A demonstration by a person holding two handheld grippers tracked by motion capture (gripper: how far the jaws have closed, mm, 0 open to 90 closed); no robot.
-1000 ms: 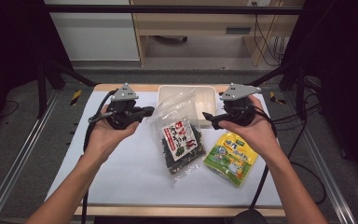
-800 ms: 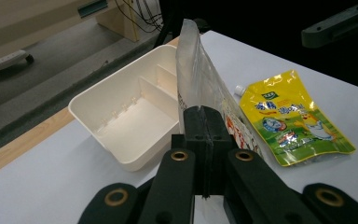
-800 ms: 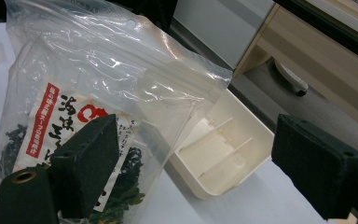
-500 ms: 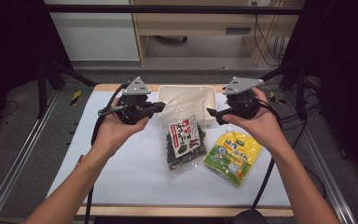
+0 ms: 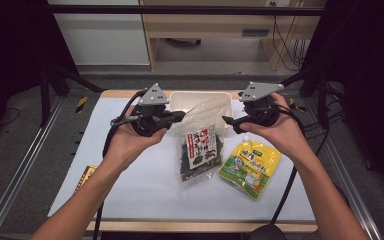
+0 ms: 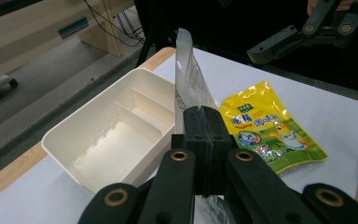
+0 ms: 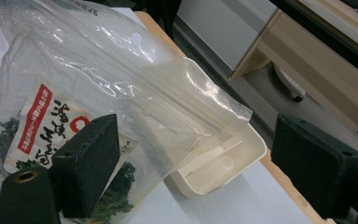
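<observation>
A clear bag of dark seaweed [image 5: 200, 147] with a red-and-white label hangs tilted, its bottom end on the white table. My left gripper [image 5: 180, 117] is shut on the bag's clear top edge [image 6: 189, 88], the jaws pressed together on the film [image 6: 204, 123]. My right gripper [image 5: 228, 121] stands open just right of the bag's top. In the right gripper view its pads [image 7: 91, 158] are wide apart, and the bag [image 7: 98, 93] lies in front of the left one. A yellow snack packet [image 5: 250, 162] lies flat to the right of the bag.
A white divided tray [image 5: 200, 100] stands at the table's far edge, right behind the lifted bag top [image 6: 116, 135]. A small yellow-and-black card [image 5: 84, 175] lies at the table's left edge. Black frame posts stand at both far corners.
My left gripper has risen and moved a little right and away, and the bag's top has come up off the table toward the tray. The right gripper has hardly moved.
</observation>
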